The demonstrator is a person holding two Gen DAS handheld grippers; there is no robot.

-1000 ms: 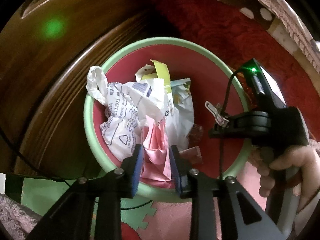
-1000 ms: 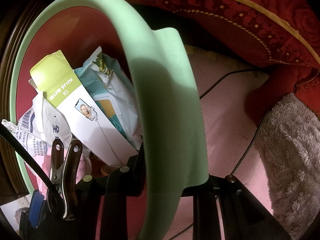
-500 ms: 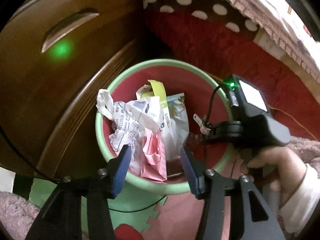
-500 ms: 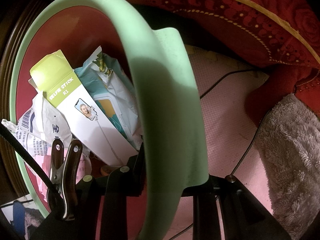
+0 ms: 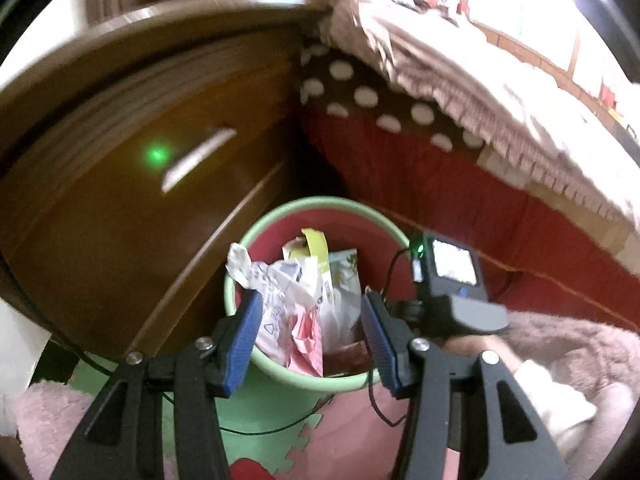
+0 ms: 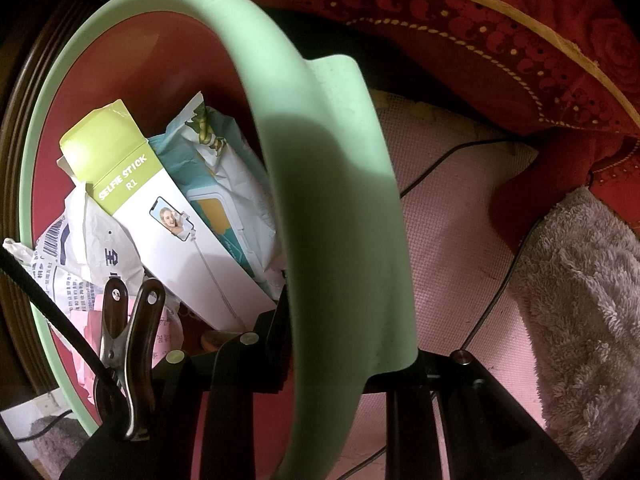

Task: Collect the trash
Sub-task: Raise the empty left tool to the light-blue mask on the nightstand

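Much of the bin (image 6: 332, 184) hides the right hand-held gripper (image 6: 332, 364).

Bin (image 5: 280, 390) on apparently foam floor mat (image 5: 352, 432)

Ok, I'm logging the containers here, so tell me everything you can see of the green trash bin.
The trash bin is a round plastic-looking pail, pale green outside with a thick rolled rim, red inside. It stands upright on foam floor mats, close beside a dark wooden cabinet. It holds crumpled bags, pink paper and a selfie stick box. The right gripper is clamped on its rim.
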